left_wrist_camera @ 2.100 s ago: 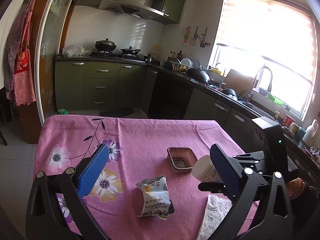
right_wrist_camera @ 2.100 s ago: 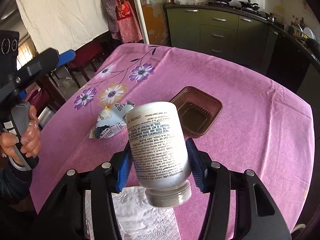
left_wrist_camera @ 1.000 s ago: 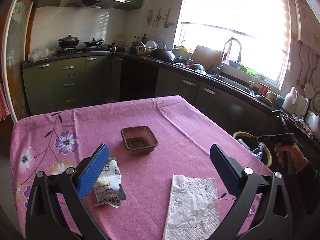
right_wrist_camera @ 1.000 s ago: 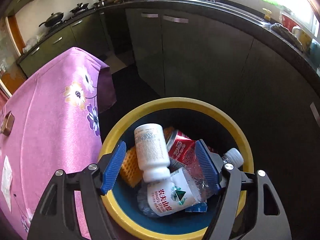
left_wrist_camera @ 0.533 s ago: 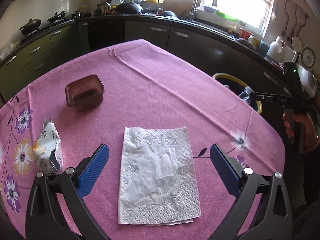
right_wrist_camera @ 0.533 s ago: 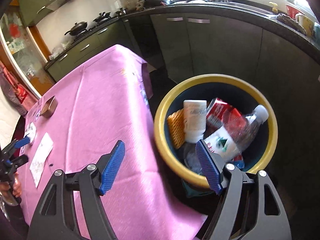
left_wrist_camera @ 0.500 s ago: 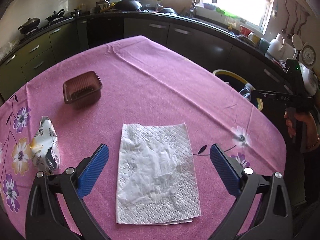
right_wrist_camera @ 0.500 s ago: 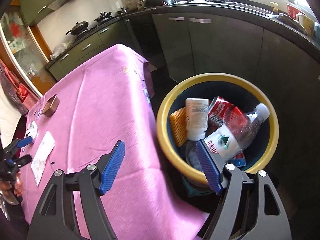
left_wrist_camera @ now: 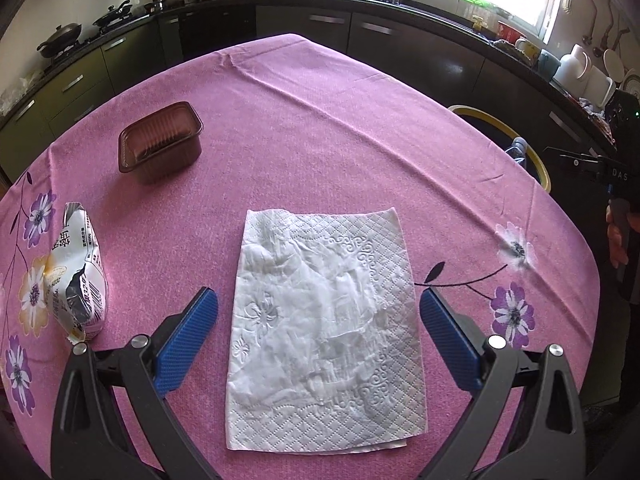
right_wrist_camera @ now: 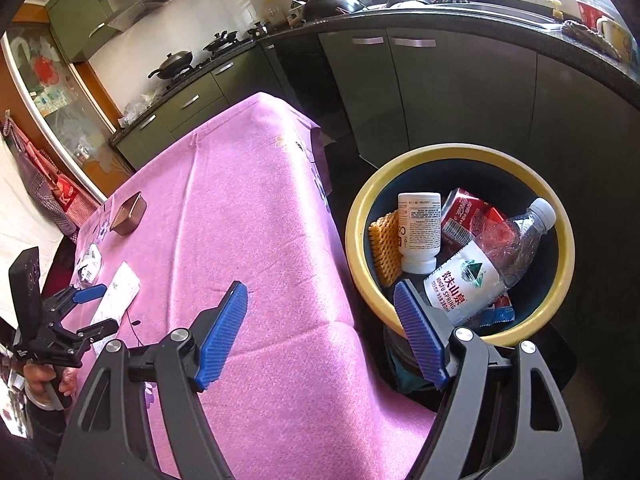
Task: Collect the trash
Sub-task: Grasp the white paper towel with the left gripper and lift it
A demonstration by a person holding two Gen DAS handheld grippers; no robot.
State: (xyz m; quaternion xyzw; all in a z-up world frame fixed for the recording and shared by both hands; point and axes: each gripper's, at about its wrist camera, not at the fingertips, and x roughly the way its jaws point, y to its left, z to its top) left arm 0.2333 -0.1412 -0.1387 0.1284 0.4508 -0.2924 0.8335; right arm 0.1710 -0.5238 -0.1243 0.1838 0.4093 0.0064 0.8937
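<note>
A: Where does the left gripper (left_wrist_camera: pixel 319 303) stand?

B: Over the bench (left_wrist_camera: pixel 320 120), its jaws spread wide on either side of the white napkin (left_wrist_camera: pixel 326 316), which lies flat on the pink cloth. They grasp nothing.

A: And the other trash?

B: A crumpled snack bag (left_wrist_camera: pixel 76 276) lies to the napkin's left, and a brown plastic tray (left_wrist_camera: pixel 160 142) sits farther back.

A: The right gripper (right_wrist_camera: pixel 320 316)?

B: Jaws released and empty, held near the bench corner beside the yellow-rimmed bin (right_wrist_camera: pixel 560 280). Inside the bin lie a white pill bottle (right_wrist_camera: pixel 418 228), a clear water bottle (right_wrist_camera: pixel 492 264), a red carton (right_wrist_camera: pixel 472 216) and an orange mesh piece (right_wrist_camera: pixel 384 248).
</note>
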